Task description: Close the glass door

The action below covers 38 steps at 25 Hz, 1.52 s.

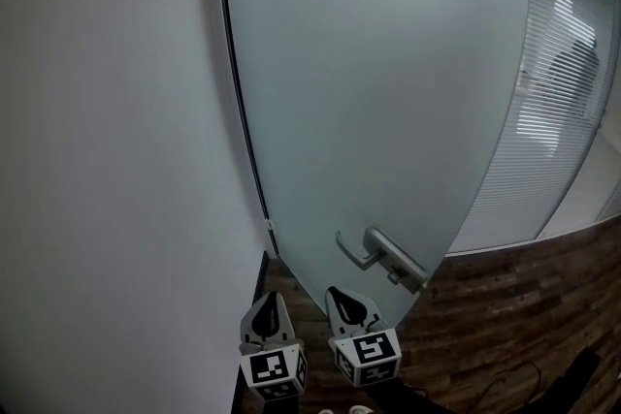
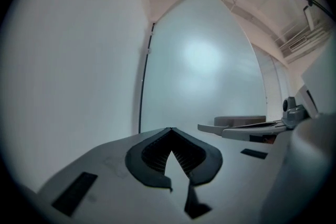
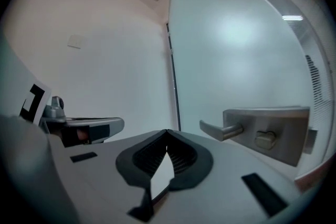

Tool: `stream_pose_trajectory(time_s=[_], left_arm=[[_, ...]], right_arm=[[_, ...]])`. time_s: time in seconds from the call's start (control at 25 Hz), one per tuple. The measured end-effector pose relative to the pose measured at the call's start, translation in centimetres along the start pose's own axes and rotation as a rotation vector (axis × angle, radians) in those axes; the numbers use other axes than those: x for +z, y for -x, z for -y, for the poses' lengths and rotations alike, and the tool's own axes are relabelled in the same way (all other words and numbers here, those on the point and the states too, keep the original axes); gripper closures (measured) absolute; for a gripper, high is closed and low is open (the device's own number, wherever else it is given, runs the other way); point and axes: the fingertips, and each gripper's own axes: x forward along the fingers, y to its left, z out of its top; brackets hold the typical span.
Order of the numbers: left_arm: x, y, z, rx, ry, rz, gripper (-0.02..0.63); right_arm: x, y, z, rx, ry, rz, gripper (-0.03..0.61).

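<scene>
Both grippers low in the head view, side by side, pointing at the glass door (image 1: 388, 92); left gripper (image 1: 270, 298) jaws together, tips touching, nothing between them; right gripper (image 1: 337, 292) same, jaws closed tip to tip and empty; neither touches the door. Door is 1 frosted leaf, hinge edge along a dark strip at the white wall (image 1: 107, 160), 2 small clamps visible on that edge; leaf stands at an angle to the wall, its free edge nearest the camera and in front of the striped glass partition (image 1: 548, 121). Metal lever handle (image 1: 361, 252) on a lock plate (image 1: 400, 264) sits low on the free edge, just above and right of the right gripper; in the right gripper view the lever is just right of the jaw tips, apart from them. Dark wood floor (image 1: 524, 305) below the door.
</scene>
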Motion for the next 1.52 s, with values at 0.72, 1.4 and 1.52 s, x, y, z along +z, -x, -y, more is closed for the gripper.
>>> stream_pose_trajectory(time_s=[0.72, 1.4, 1.52], left_arm=[[-1.7, -4.4, 12.8, -0.407, 0.009, -0.053, 0.614], [-5.6, -10.3, 15.7, -0.653, -1.316, -0.037, 0.436], [-6.1, -11.0, 16.3, -0.683, -1.422, -0.013, 0.433]], right_arm=[[-0.3, 9.9, 10.9, -0.442, -0.049, 0.026, 0.580], [-0.5, 10.8, 10.6, -0.384, -0.067, 0.048, 0.580], [-0.4, 10.8, 10.5, -0.381, -0.067, 0.048, 0.580]])
